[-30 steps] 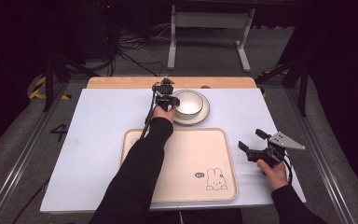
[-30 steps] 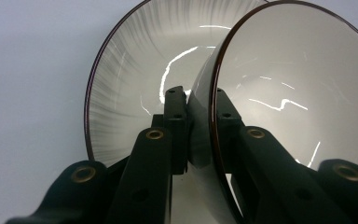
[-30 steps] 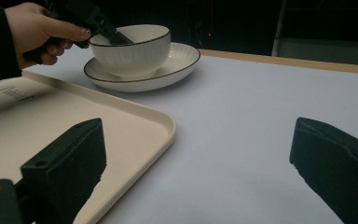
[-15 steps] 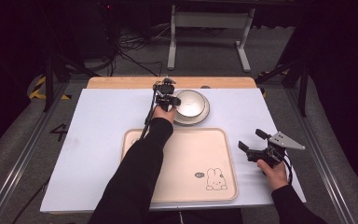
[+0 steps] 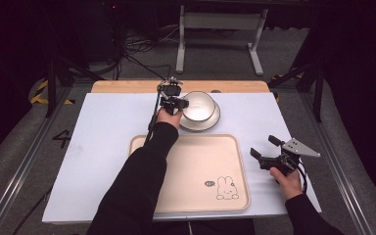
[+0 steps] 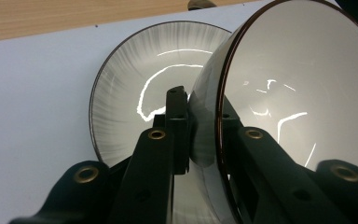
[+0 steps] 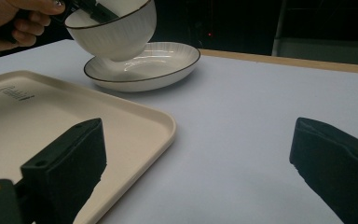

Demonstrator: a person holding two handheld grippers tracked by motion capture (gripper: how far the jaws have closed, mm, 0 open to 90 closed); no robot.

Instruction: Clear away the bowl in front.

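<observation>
The left gripper (image 5: 176, 104) is pinching the near rim of the bowl (image 5: 199, 105), one jaw inside the wall and one outside, as the left gripper view is showing plainly with the dark rim line (image 6: 220, 121) running between the two pads. The bowl is hanging tilted from that grip, and in the right gripper view its foot is sitting clear of the plate (image 7: 144, 65), with a gap showing beneath it; the plate itself is lying flat on the table (image 5: 103, 147), directly under and just beyond the left jaws. The lift therefore appears to be under way, and nothing is yet standing on the tray (image 5: 196, 171), which is lying bare just behind the left gripper, toward the person, apart from its printed rabbit (image 5: 226, 188). In my judgement the bowl is being separated from the plate for transfer to the tray; if so, the carry and the set-down are outstanding, and the plate is waiting untouched. The right gripper (image 5: 269, 152) is resting on the table with its jaws spread wide and nothing between them, the tray's edge lying just beside its left jaw and the bowl and plate well ahead of it. Count: one bowl, one plate, one tray, two grippers. The pinch on a thin rim is carrying the bowl's whole weight off-centre, so slipping is the risk to note.
</observation>
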